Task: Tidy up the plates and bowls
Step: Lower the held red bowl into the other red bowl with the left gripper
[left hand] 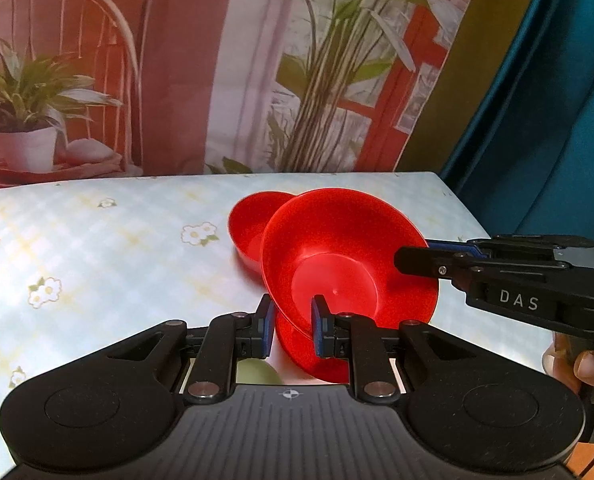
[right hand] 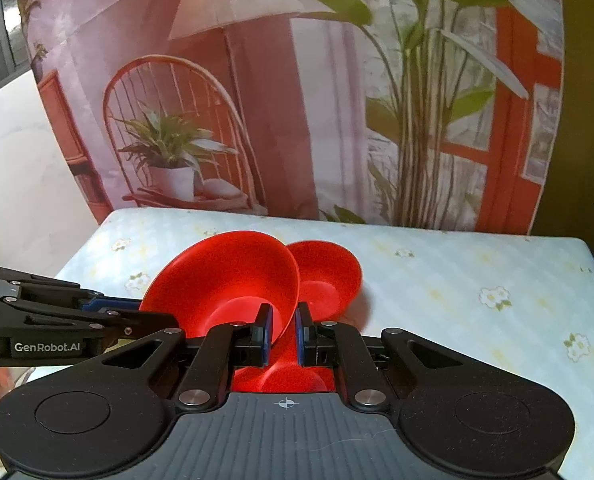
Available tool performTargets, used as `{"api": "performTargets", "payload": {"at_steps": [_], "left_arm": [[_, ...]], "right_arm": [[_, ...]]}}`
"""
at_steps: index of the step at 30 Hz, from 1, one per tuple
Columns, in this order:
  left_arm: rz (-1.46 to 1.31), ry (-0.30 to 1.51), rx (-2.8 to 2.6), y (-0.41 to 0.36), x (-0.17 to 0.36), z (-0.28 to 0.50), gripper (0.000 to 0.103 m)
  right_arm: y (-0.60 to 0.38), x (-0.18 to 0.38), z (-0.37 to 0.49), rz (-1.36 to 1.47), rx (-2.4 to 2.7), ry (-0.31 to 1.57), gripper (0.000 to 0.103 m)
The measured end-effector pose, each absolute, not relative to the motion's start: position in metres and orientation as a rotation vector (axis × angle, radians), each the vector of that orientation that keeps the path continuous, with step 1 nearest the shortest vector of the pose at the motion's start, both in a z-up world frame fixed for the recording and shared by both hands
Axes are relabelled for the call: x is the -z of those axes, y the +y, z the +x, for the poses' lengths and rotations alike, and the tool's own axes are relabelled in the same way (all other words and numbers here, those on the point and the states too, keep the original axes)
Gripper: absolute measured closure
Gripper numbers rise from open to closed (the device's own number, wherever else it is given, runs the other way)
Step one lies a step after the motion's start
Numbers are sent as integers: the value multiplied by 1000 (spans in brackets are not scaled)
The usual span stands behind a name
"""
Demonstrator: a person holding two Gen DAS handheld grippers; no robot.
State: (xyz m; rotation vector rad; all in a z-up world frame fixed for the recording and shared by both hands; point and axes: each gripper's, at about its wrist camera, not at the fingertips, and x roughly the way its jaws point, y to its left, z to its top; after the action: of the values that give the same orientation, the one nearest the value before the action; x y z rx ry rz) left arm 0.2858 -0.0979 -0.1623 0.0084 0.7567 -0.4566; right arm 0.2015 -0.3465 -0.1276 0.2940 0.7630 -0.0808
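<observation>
Big bowl (left hand: 337,264): middle of frame, tilted, in front of small bowl (left hand: 249,232).
Left gripper (left hand: 293,324): pinches its near rim.
Right gripper (right hand: 284,330): pinches its other rim.

a staged home-like recording corner is showing: a table (left hand: 97,248) wearing a floral checked cloth, a printed backdrop (right hand: 225,100) depicting a chair and plants hanging behind, a teal curtain (left hand: 557,120) draping beside it.

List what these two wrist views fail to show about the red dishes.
- Left wrist: the wide red plastic bowl hides most of the small red bowl behind it.
- Right wrist: the gripper body hides the wide bowl's underside and any dish below.
- Both: table contact cannot be told.
</observation>
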Motion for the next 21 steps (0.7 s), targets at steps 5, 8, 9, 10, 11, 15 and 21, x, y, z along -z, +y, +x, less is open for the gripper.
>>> {"api": "performTargets", "payload": {"at_steps": [5,8,9,10,11,15,21], "left_arm": [[1,782,459,-103,168,288,83],[8,796,460,-106,172,290,83],[8,801,459,-107,174,291,83],[8,807,458,-108,175,291,83],[11,811,458,-110,177,292,82],[26,826,468,-117,185,295,82],[47,850,466,-124,199,301,82]], "right_arm": [[-355,130,198,307,83,765,93],[-357,135,197,307,82,773,93],[-358,137,197,310,83,777,93],[-359,139,197,312,84,782,93],[-359,142,198,313,87,787,93],[-363,151,196,317,100,804,93],[-368,164,194,322,115,830,93]]}}
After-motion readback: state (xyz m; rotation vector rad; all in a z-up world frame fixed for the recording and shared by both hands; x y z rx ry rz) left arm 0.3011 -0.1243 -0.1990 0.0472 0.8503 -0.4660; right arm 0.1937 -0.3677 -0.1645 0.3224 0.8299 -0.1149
